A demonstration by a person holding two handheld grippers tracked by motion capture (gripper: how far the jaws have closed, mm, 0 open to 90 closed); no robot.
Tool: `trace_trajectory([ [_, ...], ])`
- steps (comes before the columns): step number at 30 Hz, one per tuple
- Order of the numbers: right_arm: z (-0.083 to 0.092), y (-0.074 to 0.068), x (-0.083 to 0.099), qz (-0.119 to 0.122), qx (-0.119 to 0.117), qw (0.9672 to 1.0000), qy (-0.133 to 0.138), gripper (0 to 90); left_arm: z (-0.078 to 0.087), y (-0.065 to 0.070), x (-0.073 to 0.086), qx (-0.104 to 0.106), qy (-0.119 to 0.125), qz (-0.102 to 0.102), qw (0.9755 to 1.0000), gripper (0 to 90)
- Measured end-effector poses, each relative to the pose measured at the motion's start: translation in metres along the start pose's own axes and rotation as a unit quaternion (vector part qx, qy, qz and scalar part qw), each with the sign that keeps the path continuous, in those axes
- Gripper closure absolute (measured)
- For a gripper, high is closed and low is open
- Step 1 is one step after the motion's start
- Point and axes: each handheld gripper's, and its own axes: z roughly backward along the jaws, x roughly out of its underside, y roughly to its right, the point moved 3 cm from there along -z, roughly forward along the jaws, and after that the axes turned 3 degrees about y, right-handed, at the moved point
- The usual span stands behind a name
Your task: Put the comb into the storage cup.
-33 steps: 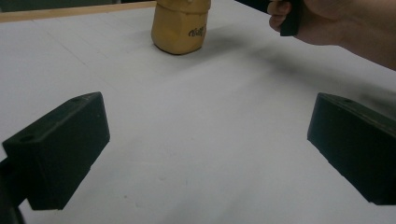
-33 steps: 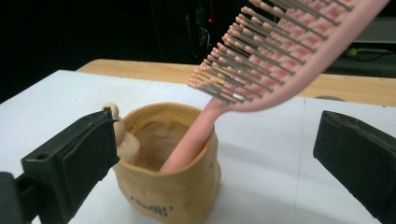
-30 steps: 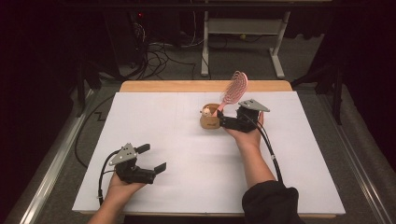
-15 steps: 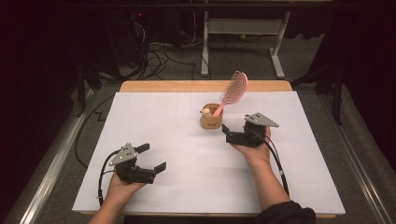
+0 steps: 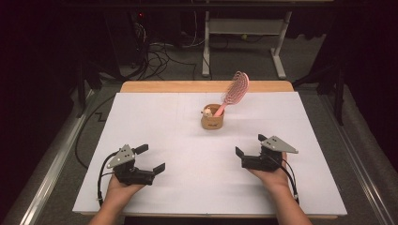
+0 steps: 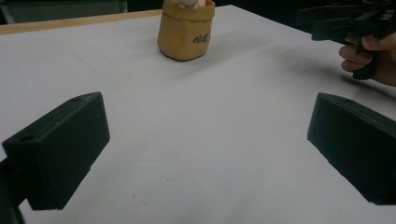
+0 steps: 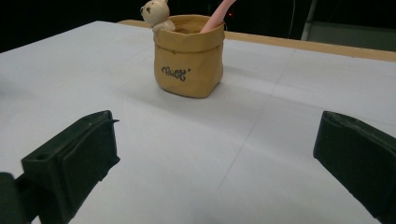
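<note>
A small tan pouch-shaped cup stands upright near the middle back of the white table. A pink hairbrush leans out of it, head up to the right, and its handle shows in the right gripper view. A little cream bear figure peeks over the cup's rim. My left gripper rests open near the front left, nothing between its jaws. Held off the front right, my right gripper is open and empty, well short of the cup.
The white table cover lies over a wooden top whose edge shows at the back. Behind the table are a metal desk frame and floor cables. In the left gripper view the other hand's gripper appears at the upper right.
My right gripper has let go near the cup and drawn back toward the front right edge. The brush stays leaning in the cup. The left gripper has not moved.
</note>
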Motion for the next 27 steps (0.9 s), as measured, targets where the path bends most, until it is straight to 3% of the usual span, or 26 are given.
trace_trajectory([
  [17,0.078,0.021,0.026,-0.001,0.015,0.9993,0.036,0.3,0.004,-0.005,0.002,-0.010,0.003,0.004,0.9999,0.0],
  [23,0.089,0.026,0.030,-0.010,0.022,0.9988,0.044,0.3,0.002,-0.004,0.006,-0.006,-0.005,0.006,0.9999,0.0],
  [27,0.088,0.025,0.030,-0.003,0.028,0.9986,0.045,0.2,0.003,-0.005,0.005,-0.009,0.000,0.005,0.9999,0.0],
])
